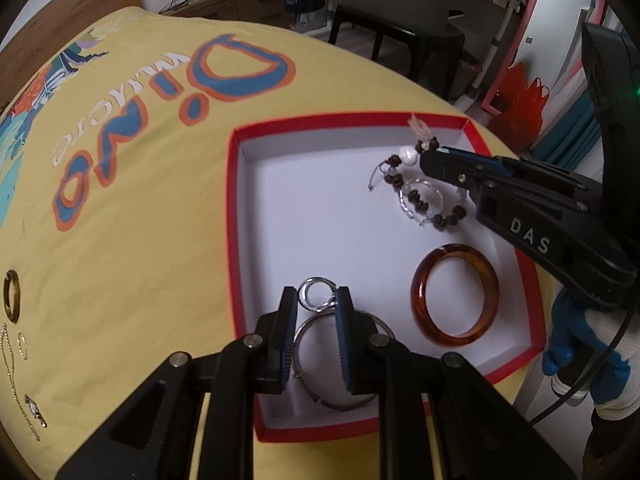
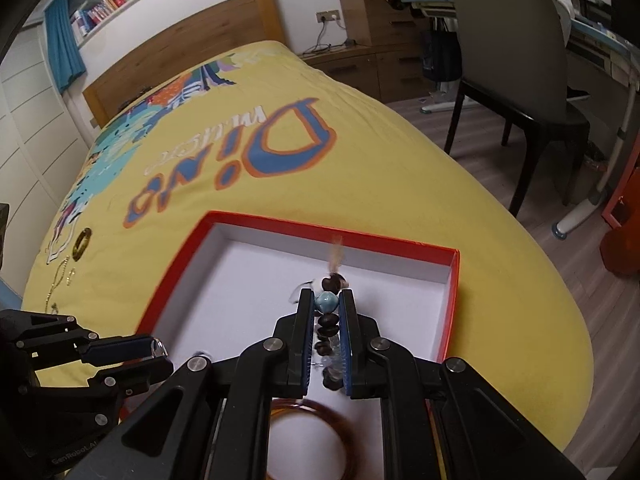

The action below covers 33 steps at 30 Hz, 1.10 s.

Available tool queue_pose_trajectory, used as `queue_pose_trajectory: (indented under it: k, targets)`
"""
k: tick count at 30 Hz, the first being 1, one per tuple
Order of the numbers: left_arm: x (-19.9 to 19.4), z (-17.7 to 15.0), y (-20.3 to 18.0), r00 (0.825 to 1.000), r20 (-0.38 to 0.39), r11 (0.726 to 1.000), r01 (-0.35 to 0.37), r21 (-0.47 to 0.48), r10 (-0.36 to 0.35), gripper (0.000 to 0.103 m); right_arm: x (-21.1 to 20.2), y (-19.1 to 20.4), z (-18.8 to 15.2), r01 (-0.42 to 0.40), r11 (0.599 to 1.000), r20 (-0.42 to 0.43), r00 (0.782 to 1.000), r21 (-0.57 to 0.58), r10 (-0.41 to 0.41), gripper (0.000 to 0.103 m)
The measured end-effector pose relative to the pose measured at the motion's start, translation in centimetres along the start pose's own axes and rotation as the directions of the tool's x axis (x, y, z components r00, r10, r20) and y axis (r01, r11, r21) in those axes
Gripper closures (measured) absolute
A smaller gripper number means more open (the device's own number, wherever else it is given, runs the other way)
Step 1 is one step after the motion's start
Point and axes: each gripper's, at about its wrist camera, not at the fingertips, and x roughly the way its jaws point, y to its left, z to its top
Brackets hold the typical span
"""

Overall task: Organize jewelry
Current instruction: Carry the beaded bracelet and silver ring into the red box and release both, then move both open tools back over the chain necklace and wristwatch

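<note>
Both tongs are hovering over the red-rimmed box [image 1: 236, 216] on the bed: right tongs [image 2: 326, 308] clamping a beaded bracelet [image 1: 420, 196], left tongs [image 1: 317, 304] pinching linked silver rings [image 1: 316, 300]. Lowering each close to the box floor before releasing should avoid tangling. Inside the box are lying one amber bangle [image 1: 456, 294] and one silver bangle [image 1: 340, 360]; outside, one gold ring [image 1: 11, 296] and one chain [image 1: 20, 384].
</note>
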Motion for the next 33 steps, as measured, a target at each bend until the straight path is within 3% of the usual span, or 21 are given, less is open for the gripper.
queue_pose_trajectory:
  k: [14,16,20,33]
  targets:
    - [1.7,-1.0,0.2,0.999,-0.035,1.0,0.006,-0.022,-0.007,0.084,1.8,-0.1,-0.3,0.027,0.999,-0.075,0.997,-0.027,-0.029,0.09]
    - [1.6,-1.1,0.4,0.999,-0.037,0.999,0.014,-0.035,-0.015,0.084,1.8,-0.1,-0.3,0.033,0.999,-0.074,0.997,-0.028,-0.035,0.088]
    - [1.3,-1.0,0.3,0.999,-0.034,0.999,0.01,-0.034,-0.012,0.084,1.4,-0.2,-0.1,0.044,0.999,-0.065,0.997,-0.017,-0.045,0.071]
    - [-2.6,-1.8,0.6,0.999,0.0,0.999,-0.04,-0.029,0.04,0.084,-1.3,0.2,-1.0,0.043,0.999,-0.036,0.998,0.008,-0.043,0.069]
